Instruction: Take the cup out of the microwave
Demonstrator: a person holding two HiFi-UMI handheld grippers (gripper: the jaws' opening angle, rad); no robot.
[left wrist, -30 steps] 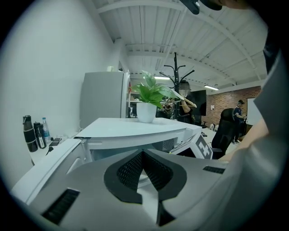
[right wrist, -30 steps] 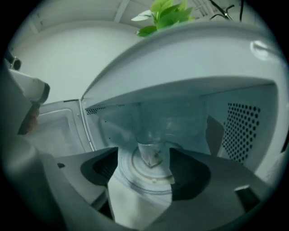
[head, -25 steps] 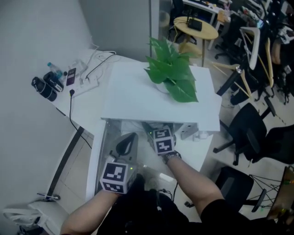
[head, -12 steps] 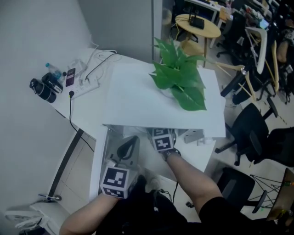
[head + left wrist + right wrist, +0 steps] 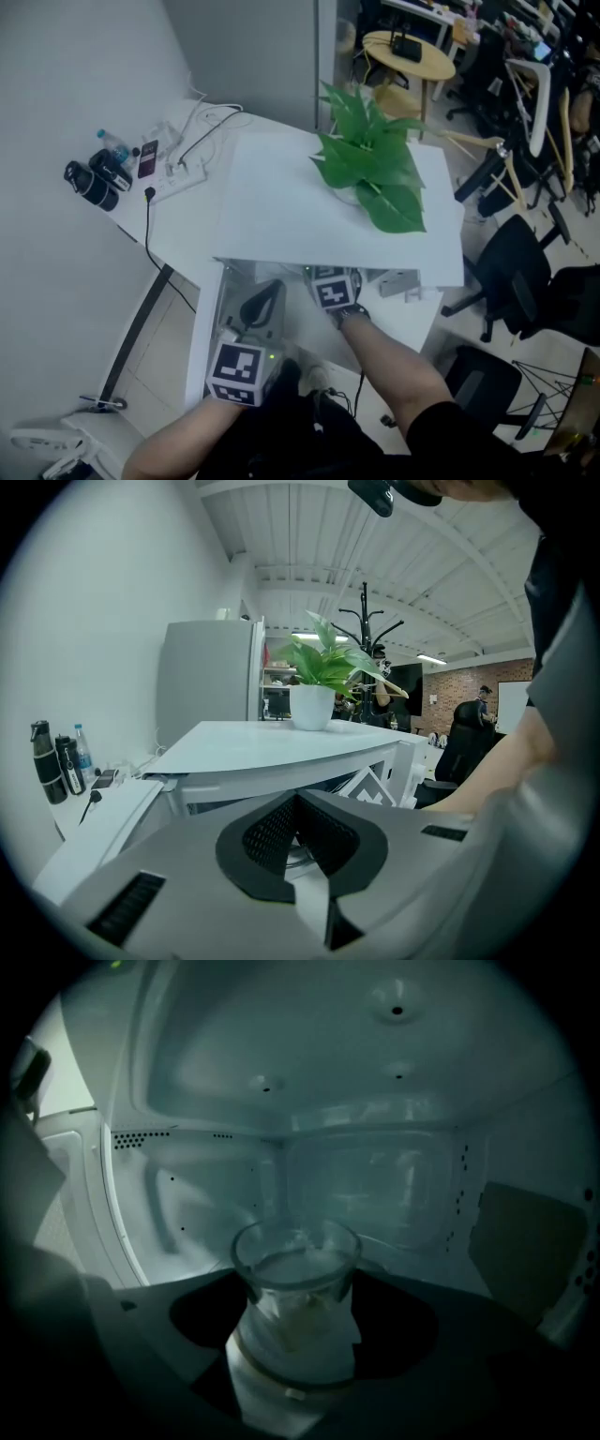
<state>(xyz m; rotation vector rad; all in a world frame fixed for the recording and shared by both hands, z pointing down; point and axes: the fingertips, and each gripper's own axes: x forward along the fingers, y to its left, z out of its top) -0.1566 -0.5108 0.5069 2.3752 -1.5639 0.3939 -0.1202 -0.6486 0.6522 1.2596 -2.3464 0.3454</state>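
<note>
A clear glass cup (image 5: 295,1288) stands upright inside the white microwave (image 5: 319,202), on its floor. In the right gripper view my right gripper (image 5: 300,1335) has its jaws on either side of the cup. The jaws are closing, and their dark pads sit close to the glass without clearly pressing it. In the head view only its marker cube (image 5: 333,291) shows at the oven's mouth; the cup is hidden there. My left gripper (image 5: 261,305) hovers before the opening's left side, jaws shut with nothing between them (image 5: 298,841).
A potted green plant (image 5: 370,169) stands on the microwave's top. The oven door (image 5: 208,309) hangs open at the left. Bottles (image 5: 94,173) and a power strip (image 5: 178,173) lie on the desk at the left. Office chairs (image 5: 525,272) stand at the right.
My right gripper's cube has slid a little further under the microwave's top edge. The left gripper has stayed in place.
</note>
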